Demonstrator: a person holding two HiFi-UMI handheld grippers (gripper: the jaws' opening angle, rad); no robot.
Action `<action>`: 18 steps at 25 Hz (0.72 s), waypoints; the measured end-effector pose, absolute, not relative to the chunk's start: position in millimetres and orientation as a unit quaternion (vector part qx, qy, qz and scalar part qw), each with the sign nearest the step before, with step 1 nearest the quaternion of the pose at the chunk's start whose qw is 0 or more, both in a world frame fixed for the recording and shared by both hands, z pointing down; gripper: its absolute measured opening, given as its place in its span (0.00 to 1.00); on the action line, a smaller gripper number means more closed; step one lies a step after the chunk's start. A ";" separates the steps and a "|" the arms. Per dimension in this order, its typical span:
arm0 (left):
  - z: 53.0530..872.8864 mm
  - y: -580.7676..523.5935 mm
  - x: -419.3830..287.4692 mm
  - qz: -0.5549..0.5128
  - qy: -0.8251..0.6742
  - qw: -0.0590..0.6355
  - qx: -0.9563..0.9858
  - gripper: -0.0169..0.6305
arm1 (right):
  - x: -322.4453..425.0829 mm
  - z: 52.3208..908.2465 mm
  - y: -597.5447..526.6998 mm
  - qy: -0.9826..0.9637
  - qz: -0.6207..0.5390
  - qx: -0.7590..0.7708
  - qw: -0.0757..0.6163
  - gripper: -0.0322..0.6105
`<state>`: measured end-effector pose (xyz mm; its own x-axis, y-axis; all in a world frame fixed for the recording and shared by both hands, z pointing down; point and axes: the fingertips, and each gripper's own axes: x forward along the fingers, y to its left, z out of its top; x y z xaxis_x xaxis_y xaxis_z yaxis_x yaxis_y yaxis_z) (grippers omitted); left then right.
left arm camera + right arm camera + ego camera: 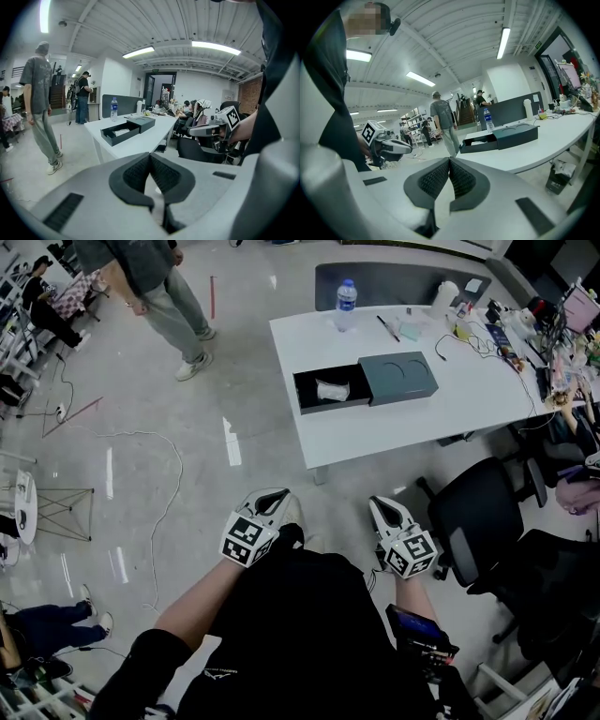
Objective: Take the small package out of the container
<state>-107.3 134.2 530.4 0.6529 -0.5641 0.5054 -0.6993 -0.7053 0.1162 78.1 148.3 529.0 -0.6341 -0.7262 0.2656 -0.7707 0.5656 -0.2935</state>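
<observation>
**A:** Where is the small package (331, 389)?

**B:** Head view, upper centre. It lies pale inside the open tray of the dark container (302, 399) on the white desk (450, 404). A grey-green cover (398, 377) adjoins the tray's right end. Both gripper views show that tray side-on only, its contents a pale sliver.

**A:** And the tongs?

**B:** The left tongs (270, 495) and right tongs (380, 504) appear at lower centre of the head view, well apart from the desk and the container. That view does not resolve the jaw tips. Each gripper view does: the ribbed pads (138, 173) are pressed together with nothing between them, so both tongs are closed and empty.

**A:** Anything else view-specific?

**B:** The left gripper view catches the right tongs at its right. The right gripper view catches the left tongs at its left. Ceiling lights (138, 51) appear only in the gripper views.
</observation>
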 end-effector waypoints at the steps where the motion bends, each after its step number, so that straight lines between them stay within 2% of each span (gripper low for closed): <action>1: 531.0 134.2 -109.3 0.222 -0.354 0.154 0.895 0.04 | 76.7 530.3 147.5 -0.883 0.195 0.423 0.058 0.09; 18: 539.7 73.1 -123.1 0.213 -0.344 0.171 0.898 0.04 | 61.7 532.1 94.0 -0.875 0.202 0.434 0.072 0.09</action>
<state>-123.1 73.1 539.7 0.6733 -0.5447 0.5000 -0.6906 -0.7049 0.1620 61.7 94.0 532.1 -0.6136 -0.7296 0.3020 -0.7881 0.5421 -0.2916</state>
